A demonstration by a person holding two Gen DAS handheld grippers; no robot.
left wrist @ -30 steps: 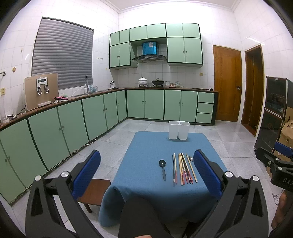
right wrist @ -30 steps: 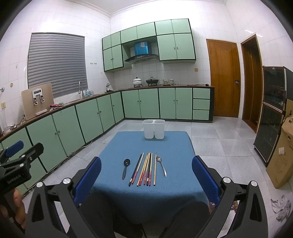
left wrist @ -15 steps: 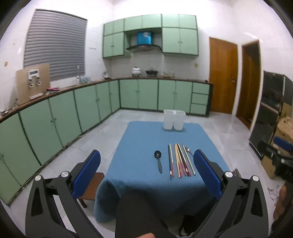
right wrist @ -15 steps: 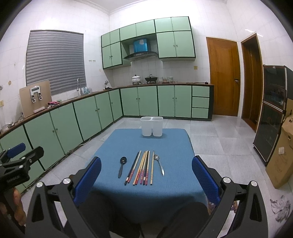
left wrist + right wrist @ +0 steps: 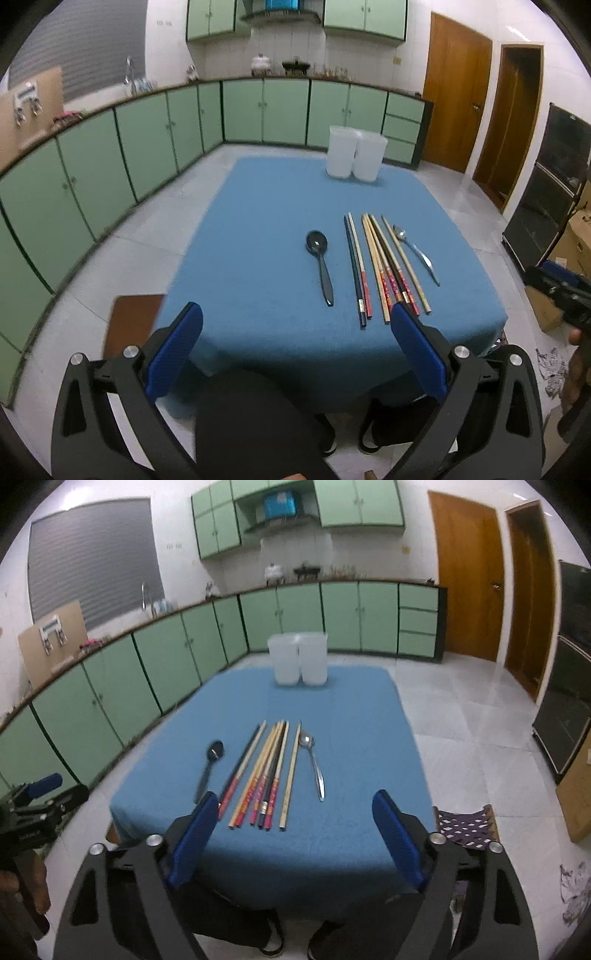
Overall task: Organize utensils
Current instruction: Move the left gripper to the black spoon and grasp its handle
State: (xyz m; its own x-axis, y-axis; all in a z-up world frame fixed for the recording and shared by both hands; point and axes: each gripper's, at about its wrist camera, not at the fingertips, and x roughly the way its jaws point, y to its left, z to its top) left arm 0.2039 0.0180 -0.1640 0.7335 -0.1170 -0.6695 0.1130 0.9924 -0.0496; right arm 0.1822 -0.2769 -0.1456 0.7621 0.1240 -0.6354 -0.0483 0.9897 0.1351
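Observation:
A black spoon [image 5: 320, 258], several chopsticks [image 5: 384, 266] and a metal spoon [image 5: 415, 251] lie side by side on the blue-clothed table [image 5: 258, 229]. Two white holders [image 5: 355, 157] stand together at its far edge. My left gripper [image 5: 295, 325] hangs open over the near edge, left of the chopstick ends, with nothing between its fingers. In the right wrist view the black spoon [image 5: 210, 768], chopsticks [image 5: 266, 771], metal spoon [image 5: 314, 764] and holders [image 5: 298, 662] show again. My right gripper [image 5: 295, 805] hovers before the chopstick ends, its jaws closing with nothing gripped.
A brown wooden stool [image 5: 133, 321] stands at the table's near left corner, a patterned stool [image 5: 465, 827] at its near right. Green cabinets [image 5: 147, 140] line the left and back walls. A black cabinet [image 5: 554, 206] and cardboard boxes [image 5: 576, 801] stand at the right.
Both grippers have come down and forward toward the table's near edge and tilted downward, so the utensils look larger. The right gripper's jaws stand narrower than before.

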